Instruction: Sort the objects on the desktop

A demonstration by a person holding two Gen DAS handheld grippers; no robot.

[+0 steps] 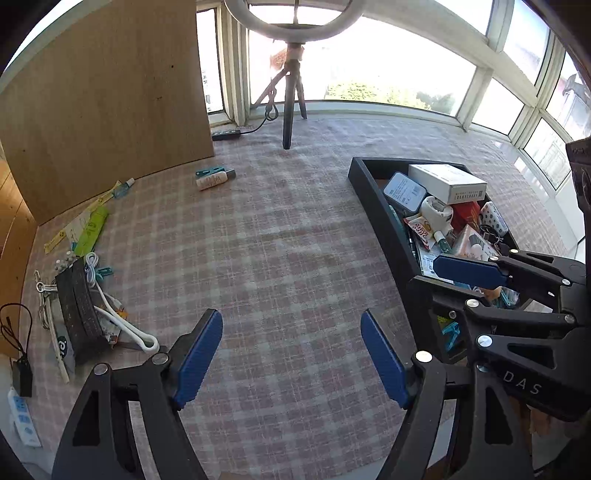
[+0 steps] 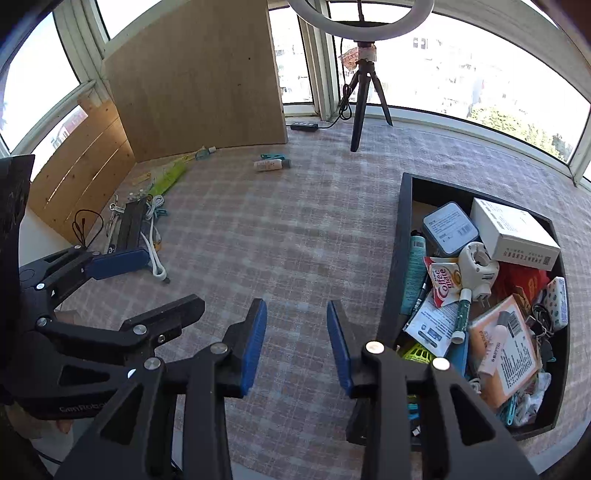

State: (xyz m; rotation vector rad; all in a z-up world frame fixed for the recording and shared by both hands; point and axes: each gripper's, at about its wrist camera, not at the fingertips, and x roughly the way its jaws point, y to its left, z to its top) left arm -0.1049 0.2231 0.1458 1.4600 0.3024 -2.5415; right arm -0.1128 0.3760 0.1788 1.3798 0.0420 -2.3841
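Nearest to us, the left gripper (image 1: 291, 354) has its jaws spread wide apart and nothing is between them; under them we see only the checked tablecloth (image 1: 288, 236). The right gripper (image 2: 296, 341) has its jaws partly apart, narrower than the left one, and it also holds nothing. In the right wrist view the left gripper stands to the left of the right one, near it but not touching.

On the right side of the table, just beside the right gripper, lies the black tray (image 2: 404, 206). It is full of small things: a white box (image 2: 513, 232) at its far end, a grey tin (image 2: 448, 227) next to the box, a coffee creamer packet (image 2: 445, 278), a white plug adapter (image 2: 480, 267), a green tube (image 2: 413, 273) along the left wall, and an orange booklet (image 2: 506, 354) nearer to us.

On the left side, well apart from the tray, we see a second group on the cloth: a dark flat case (image 1: 77, 306), a white cable (image 1: 125, 325) touching it, and farther away a green packet (image 1: 92, 229). Farther still, near the middle, a small white bottle (image 1: 210, 181) lies on its side with a teal clip (image 1: 207, 171) touching it.

At the far edge stand a wooden board (image 1: 103, 99) on the left and a tripod (image 1: 291, 107) with a ring light (image 1: 295, 18), before the windows.
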